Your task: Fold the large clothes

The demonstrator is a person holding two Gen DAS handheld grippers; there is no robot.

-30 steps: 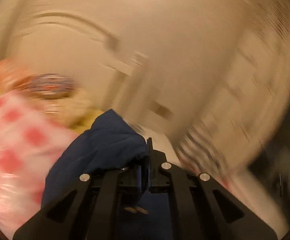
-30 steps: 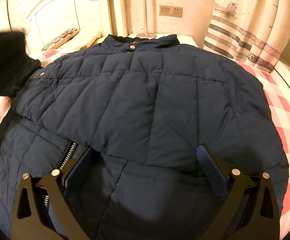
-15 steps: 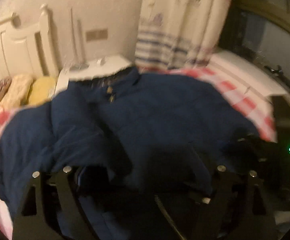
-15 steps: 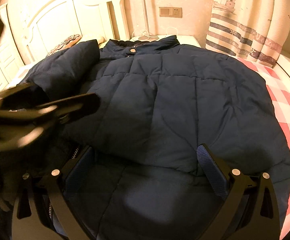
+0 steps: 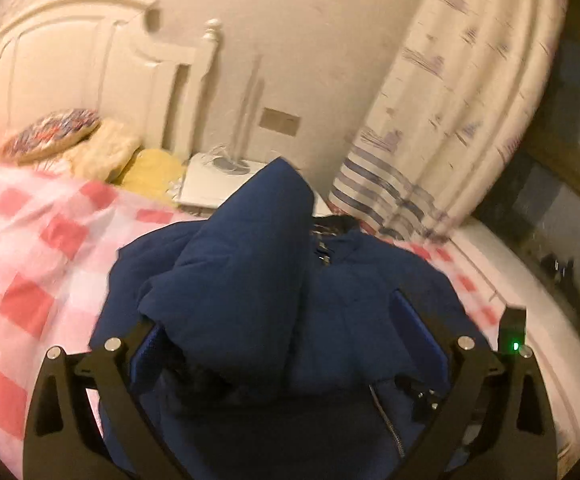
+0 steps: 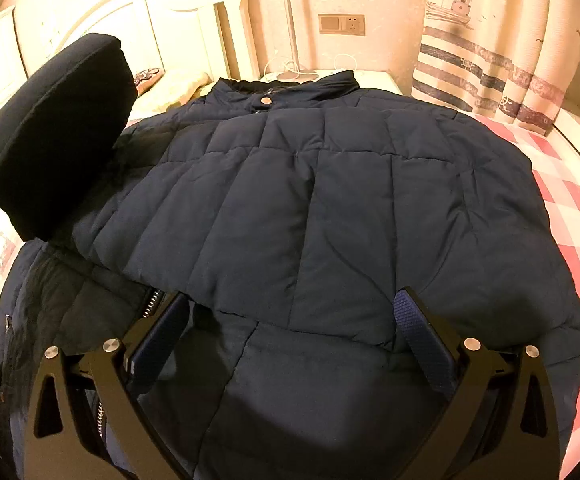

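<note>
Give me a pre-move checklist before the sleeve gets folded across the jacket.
1. Left gripper open: ok.
2. Right gripper open, holding nothing: ok.
3. Sleeve lifted off the bed: ok.
4. What is holding the sleeve up: cannot tell.
5. Jacket body flat, collar toward the headboard: ok.
6. Front closed: not ok, zipper teeth exposed at the lower left.

The left gripper [image 5: 286, 344], clamped on a fold of the navy quilted padded jacket [image 6: 330, 208] a second ago, now stands with its fingers spread wide over the heaped cloth. The jacket's dark padded sleeve [image 6: 54, 136], draped flatter half a second back, now rears up at the left side. The left view has swung toward the white carved headboard [image 5: 90, 72] and pink-checked bedsheet [image 5: 30, 248].
</note>
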